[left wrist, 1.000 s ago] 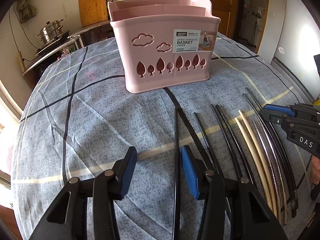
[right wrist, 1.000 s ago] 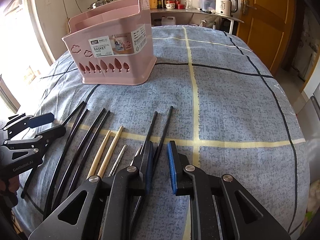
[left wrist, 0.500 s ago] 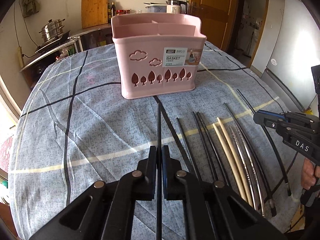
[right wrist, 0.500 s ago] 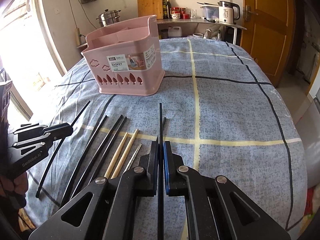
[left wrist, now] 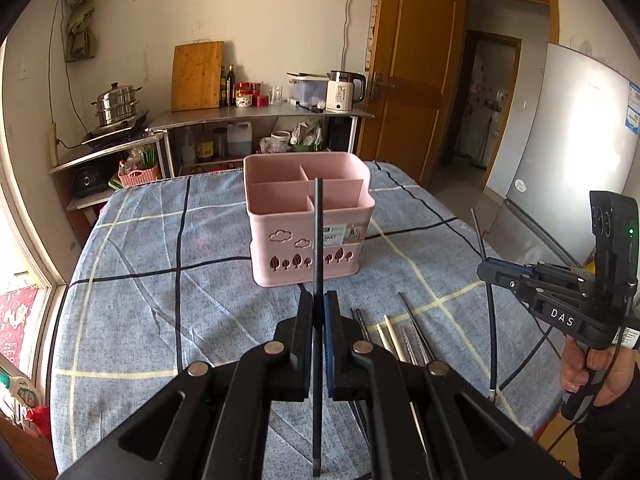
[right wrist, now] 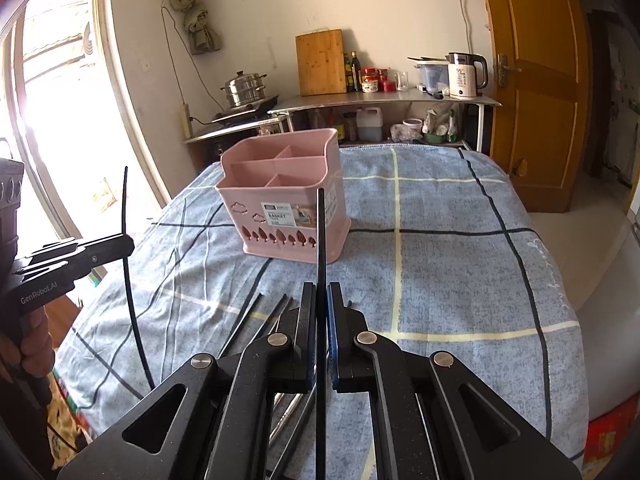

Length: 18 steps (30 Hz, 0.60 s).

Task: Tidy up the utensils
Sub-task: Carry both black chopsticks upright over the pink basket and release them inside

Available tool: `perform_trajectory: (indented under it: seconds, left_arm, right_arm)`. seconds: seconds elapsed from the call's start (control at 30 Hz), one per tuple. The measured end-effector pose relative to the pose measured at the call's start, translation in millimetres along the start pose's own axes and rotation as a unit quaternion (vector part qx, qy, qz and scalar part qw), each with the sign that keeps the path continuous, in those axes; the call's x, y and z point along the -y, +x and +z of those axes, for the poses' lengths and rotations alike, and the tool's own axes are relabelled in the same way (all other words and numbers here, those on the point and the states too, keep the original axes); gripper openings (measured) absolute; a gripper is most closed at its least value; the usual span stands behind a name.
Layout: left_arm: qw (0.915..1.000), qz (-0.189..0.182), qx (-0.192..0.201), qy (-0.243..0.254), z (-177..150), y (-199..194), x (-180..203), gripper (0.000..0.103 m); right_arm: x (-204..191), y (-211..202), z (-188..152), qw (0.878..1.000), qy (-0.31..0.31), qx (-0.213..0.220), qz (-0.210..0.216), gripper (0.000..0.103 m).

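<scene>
I have one black chopstick (left wrist: 318,248) pinched in my left gripper (left wrist: 319,312) and another black chopstick (right wrist: 321,236) in my right gripper (right wrist: 321,312); each tool's jaws are pressed tight on the thin stick with no gap showing. A second ago both sticks lay on the cloth among the others and my jaws stood open around them; since then they have shut and both sticks have come up off the table, tips pointing toward the pink basket (left wrist: 308,220). I take that to mean the pick-up is done and the carry to the basket is what is left, with none of its four compartments yet holding anything I can see. The basket stands upright on the blue checked tablecloth (left wrist: 160,280), well beyond both tips. My left view shows the remaining chopsticks (left wrist: 396,336), pale and metal ones among the black, lying just right of my jaws, and it shows my right gripper from the side with its stick hanging clear of the cloth. My right view hides most of those pale ones behind its own jaws, but shows the left tool's stick standing steeply against the bright window (right wrist: 60,120).
</scene>
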<state>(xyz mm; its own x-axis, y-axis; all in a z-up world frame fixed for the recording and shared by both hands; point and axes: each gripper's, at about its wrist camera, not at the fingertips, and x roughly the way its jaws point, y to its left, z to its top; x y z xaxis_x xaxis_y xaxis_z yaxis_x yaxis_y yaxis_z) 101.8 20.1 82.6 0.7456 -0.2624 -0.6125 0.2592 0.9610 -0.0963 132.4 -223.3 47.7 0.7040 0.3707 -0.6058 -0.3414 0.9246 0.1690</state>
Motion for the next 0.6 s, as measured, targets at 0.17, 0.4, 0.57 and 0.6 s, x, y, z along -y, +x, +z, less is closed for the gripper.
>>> perform_trajectory:
  seconds: [0.17, 0.4, 0.57, 0.6]
  left_arm:
    - [0.9999, -0.004, 0.015, -0.004, 9.7, -11.5, -3.1, 0.005]
    - [0.9997, -0.008, 0.024, -0.002, 23.4, -15.4, -2.7, 0.005]
    - [0.9995, -0.014, 0.027, -0.001, 39.2, -14.8, -5.2, 0.005]
    - [0.9995, -0.015, 0.027, -0.002, 43.7, -14.2, -6.5, 0.005]
  right_arm:
    - [-1.6, -17.8, 12.4, 1.0, -0.007, 0.026, 0.004, 0.005]
    - [-8.3, -29.7, 30.9, 0.998, -0.022, 0.05, 0.007, 0.005]
    - [-14.3, -30.0, 46.6, 0.997, -0.034, 0.063, 0.01, 0.005]
    - [-15.9, -29.8, 50.9, 0.997, -0.036, 0.067, 0.01, 0.005]
